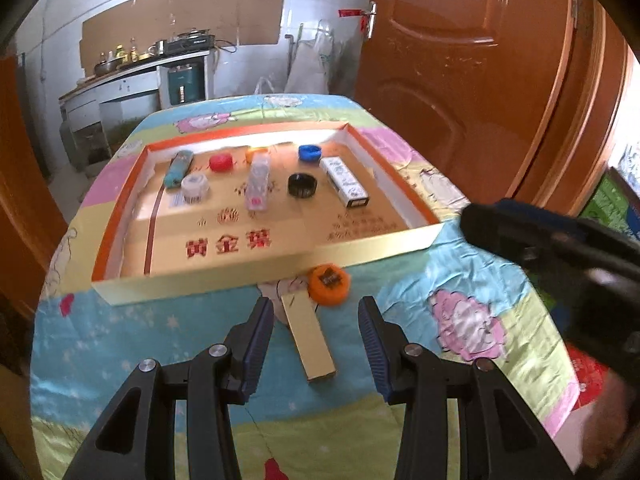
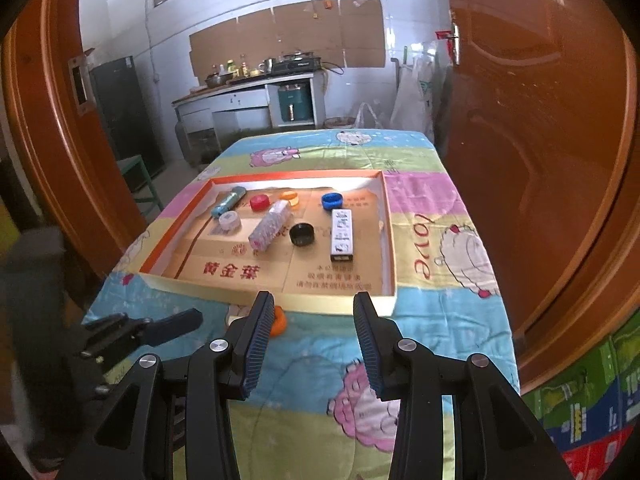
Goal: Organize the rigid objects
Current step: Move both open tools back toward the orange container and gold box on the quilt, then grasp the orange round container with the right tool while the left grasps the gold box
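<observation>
A shallow orange-rimmed cardboard tray (image 1: 276, 258) (image 2: 320, 306) lies on the table. In it lie a red cap (image 1: 220, 162), a blue cap (image 1: 309, 153), a black cap (image 1: 302, 185), a white cap (image 1: 195, 187), a clear bottle (image 1: 258, 184), a teal lighter (image 1: 178, 168) and a white box (image 1: 344, 182). Outside, in front of the tray, lie an orange cap (image 1: 328, 283) (image 2: 279, 321) and a long gold box (image 1: 308, 336). My left gripper (image 1: 316, 320) is open just above the gold box. My right gripper (image 2: 314, 316) is open and empty, above the tray's front edge.
A colourful cartoon cloth (image 1: 460, 320) covers the table. A brown door (image 1: 480, 80) stands close on the right. A kitchen counter (image 2: 240, 88) is behind the table. Coloured cartons (image 2: 592, 412) are stacked at the lower right.
</observation>
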The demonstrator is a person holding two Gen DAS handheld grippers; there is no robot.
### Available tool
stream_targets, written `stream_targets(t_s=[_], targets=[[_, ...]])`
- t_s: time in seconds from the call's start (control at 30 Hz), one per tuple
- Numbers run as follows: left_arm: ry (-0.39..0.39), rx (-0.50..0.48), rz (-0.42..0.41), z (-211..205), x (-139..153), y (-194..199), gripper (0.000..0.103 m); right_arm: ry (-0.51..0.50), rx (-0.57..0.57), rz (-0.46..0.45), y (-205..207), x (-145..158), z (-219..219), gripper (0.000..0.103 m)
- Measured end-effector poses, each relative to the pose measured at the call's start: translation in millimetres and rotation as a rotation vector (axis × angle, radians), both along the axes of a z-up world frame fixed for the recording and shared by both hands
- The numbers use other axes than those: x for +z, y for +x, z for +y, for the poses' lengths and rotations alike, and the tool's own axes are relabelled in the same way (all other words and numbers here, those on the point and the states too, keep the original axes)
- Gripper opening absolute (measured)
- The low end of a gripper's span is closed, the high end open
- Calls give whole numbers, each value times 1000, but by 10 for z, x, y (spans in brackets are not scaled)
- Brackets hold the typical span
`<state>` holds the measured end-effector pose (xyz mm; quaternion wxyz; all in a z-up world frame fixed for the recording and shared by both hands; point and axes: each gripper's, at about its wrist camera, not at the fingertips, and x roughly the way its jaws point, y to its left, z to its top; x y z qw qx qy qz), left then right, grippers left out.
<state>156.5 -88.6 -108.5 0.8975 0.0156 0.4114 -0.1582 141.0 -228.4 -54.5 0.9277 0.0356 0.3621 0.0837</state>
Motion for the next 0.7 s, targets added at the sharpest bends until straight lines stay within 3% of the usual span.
stream_targets(t_s=[0.17,0.2,0.23,0.27,0.43,0.7], targets=[[24,27,25,-7,-174,24,43,5,-17,4,-102,-24,-68,43],[22,26,40,-7,-214,33,40,6,-19,6,-111,-31,-76,43],[12,23,58,-4,-252,47,27,6,-21,8,-119,-36,-80,43],[-1,21,79,10,-289,60,22,7,-22,10,-122,-41,-85,43],[-64,19,88,135,-320,68,18,22,-17,30,-109,-110,-82,43],[-96,53,43,404,-107,-54,18,59,39,102,27,-397,130,43]])
